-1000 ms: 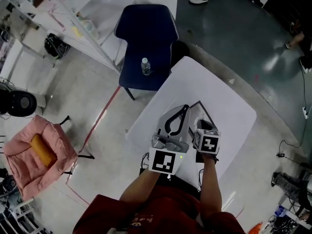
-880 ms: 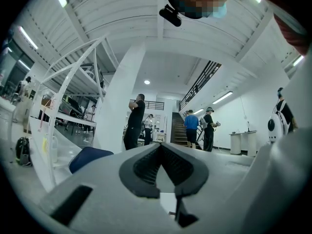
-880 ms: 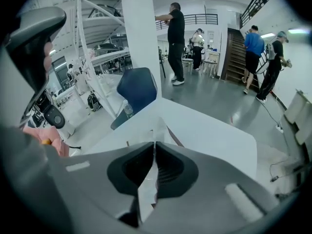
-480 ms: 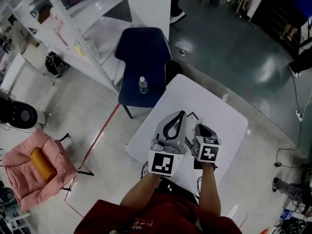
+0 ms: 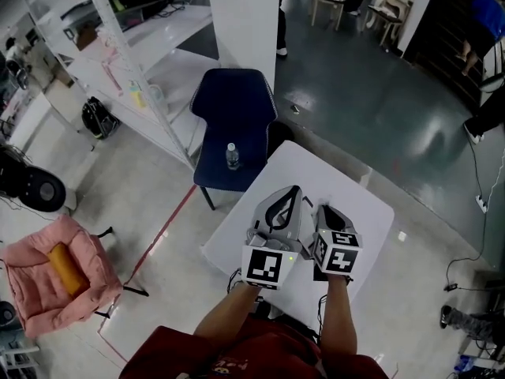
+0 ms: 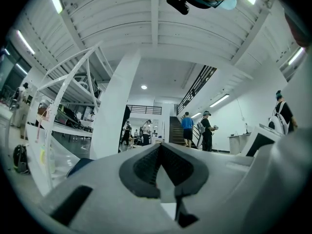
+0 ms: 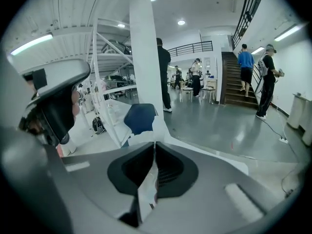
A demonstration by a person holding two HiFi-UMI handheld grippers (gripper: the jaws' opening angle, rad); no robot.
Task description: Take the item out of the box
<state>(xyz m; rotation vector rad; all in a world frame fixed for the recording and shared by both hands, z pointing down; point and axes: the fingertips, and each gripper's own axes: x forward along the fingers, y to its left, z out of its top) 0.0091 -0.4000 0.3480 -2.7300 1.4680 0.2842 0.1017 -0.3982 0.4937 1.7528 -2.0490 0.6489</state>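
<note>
Both grippers are held side by side above the white table (image 5: 359, 204), jaws pointing away from me. My right gripper (image 5: 321, 207) is shut, and a thin white sheet-like item (image 7: 159, 125) is pinched in its jaws (image 7: 155, 144) and sticks up past the tips. My left gripper (image 5: 297, 188) is also shut, its tips (image 6: 159, 146) meeting. A pale wedge shows behind them, but I cannot tell what it is. No box can be made out in any view.
A dark blue chair (image 5: 233, 105) with a small bottle (image 5: 231, 155) on its seat stands at the table's far left corner. A white pillar (image 5: 245, 14) and metal shelving (image 5: 118, 46) lie beyond. A pink cushioned seat (image 5: 47, 283) is far left. People stand by the stairs (image 7: 246, 62).
The grippers stay shut and close together. The head view has tilted up and the table looks smaller and lower; the dark-edged outline near the tips is harder to see.
</note>
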